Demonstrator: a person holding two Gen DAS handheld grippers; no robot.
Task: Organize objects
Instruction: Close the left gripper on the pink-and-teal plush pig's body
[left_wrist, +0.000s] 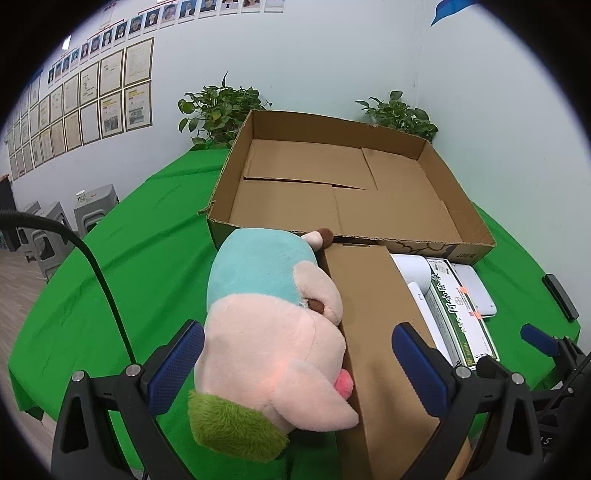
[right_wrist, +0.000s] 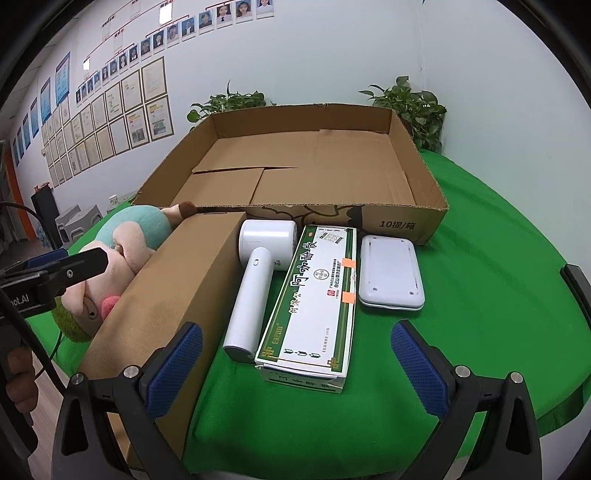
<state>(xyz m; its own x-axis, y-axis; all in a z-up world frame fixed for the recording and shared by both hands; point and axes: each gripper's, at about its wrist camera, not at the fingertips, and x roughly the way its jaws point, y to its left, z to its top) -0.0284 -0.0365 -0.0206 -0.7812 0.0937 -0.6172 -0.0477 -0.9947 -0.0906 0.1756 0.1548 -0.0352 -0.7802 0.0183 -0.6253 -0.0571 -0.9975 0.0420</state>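
Note:
A pink and teal plush toy (left_wrist: 273, 325) lies on the green table beside a long closed brown box (left_wrist: 373, 332). My left gripper (left_wrist: 299, 365) is open, its blue fingers straddling the toy's head and the box. A big open cardboard tray (left_wrist: 351, 243) stands behind, with nothing in it. My right gripper (right_wrist: 297, 365) is open, low over the table in front of a green and white carton (right_wrist: 314, 295), a white handheld device (right_wrist: 255, 273) and a flat white case (right_wrist: 389, 273). The plush (right_wrist: 125, 243), the brown box (right_wrist: 177, 291) and the tray (right_wrist: 402, 221) also show there.
Two potted plants (left_wrist: 218, 110) (left_wrist: 400, 114) stand behind the tray by the wall. A black cable (left_wrist: 99, 277) runs down the left. Grey stools (left_wrist: 92, 214) stand beyond the table's left edge. A dark object (left_wrist: 561, 297) lies at the table's right edge.

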